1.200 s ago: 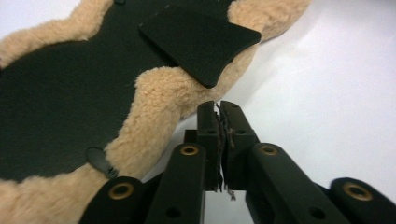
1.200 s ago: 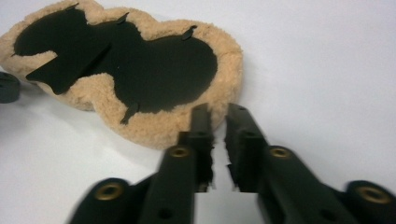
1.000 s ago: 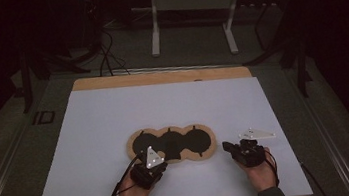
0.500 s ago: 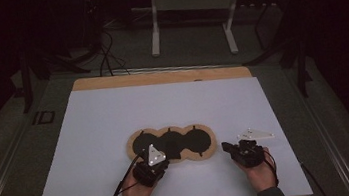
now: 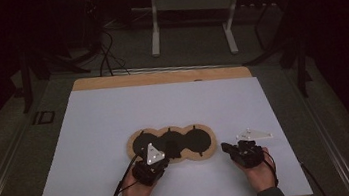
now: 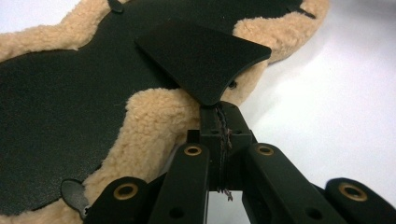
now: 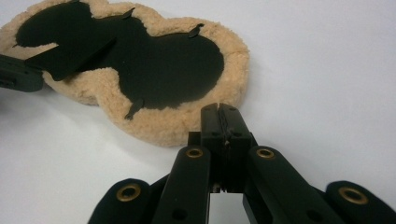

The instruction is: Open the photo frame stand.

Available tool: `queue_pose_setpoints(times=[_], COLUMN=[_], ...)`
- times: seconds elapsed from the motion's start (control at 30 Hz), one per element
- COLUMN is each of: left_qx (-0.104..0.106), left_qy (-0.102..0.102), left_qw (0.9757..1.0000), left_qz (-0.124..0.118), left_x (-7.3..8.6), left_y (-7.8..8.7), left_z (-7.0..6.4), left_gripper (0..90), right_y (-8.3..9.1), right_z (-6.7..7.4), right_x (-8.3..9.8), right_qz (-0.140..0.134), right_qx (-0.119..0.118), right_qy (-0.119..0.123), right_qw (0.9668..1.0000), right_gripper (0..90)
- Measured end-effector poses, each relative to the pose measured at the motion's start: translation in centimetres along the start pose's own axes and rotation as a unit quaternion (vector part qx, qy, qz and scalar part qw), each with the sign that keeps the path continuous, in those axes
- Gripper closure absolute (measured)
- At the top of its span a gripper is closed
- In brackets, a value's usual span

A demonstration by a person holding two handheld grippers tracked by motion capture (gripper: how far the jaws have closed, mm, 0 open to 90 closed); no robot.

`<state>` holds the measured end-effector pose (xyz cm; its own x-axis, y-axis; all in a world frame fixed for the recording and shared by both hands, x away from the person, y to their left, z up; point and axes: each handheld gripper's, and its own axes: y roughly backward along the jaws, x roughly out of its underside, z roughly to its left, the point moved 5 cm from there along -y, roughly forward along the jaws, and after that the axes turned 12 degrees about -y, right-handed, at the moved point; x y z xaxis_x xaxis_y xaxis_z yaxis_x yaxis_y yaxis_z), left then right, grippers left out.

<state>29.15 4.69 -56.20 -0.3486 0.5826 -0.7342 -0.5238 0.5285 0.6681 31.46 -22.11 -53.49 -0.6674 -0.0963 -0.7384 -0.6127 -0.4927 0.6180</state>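
Left gripper (image 6: 219,109) is closed on a black flap (image 6: 201,58), lifting it off the fleece mat (image 5: 172,144), which lies crosswise near the desk's front edge; right gripper (image 7: 223,114), shut and empty, rests beside its right end

"ID" mark on floor (image 5: 44,117) left of table.

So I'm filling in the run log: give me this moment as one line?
left gripper: shut on black flap | right gripper: shut, holding nothing, beside fleece pad | both hands at near table edge
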Motion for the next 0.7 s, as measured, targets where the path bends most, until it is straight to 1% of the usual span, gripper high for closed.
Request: queue_pose_setpoints(times=[0.03,0.2,0.3,0.4,0.47,0.57,0.7], left_qx=[0.000,-0.005,-0.008,-0.011,-0.015,-0.017,-0.016], left_qy=[0.002,-0.002,-0.003,0.004,0.005,0.006,0.007], left_qw=[1.0000,1.0000,0.9999,0.9997,0.9996,0.9995,0.9996], left_qz=[-0.002,-0.003,-0.010,-0.022,-0.025,-0.025,-0.021], left_x=[0.0,-0.5,-1.1,-1.7,-2.0,-2.3,-2.3], left_y=[0.0,0.3,0.6,0.9,1.0,1.1,0.9], left_z=[0.0,0.2,0.5,0.8,1.0,1.3,1.4], left_gripper=[89.9,89.8,89.8,89.8,89.8,89.8,89.5], right_y=[0.0,-0.1,-0.1,-0.1,-0.1,-0.1,-0.1], right_z=[0.0,0.0,0.0,0.0,0.0,0.0,0.0], right_x=[0.0,0.0,0.1,0.1,0.1,0.1,0.1], right_qz=[0.000,0.001,0.003,0.003,0.004,0.004,0.004], right_qx=[0.000,0.000,0.000,0.001,0.001,0.002,0.002], right_qy=[0.000,0.001,0.002,0.003,0.002,0.004,0.004], right_qw=[1.0000,1.0000,1.0000,1.0000,1.0000,1.0000,1.0000], right_gripper=[89.8,89.9,89.9,89.9,89.9,89.9,89.9])
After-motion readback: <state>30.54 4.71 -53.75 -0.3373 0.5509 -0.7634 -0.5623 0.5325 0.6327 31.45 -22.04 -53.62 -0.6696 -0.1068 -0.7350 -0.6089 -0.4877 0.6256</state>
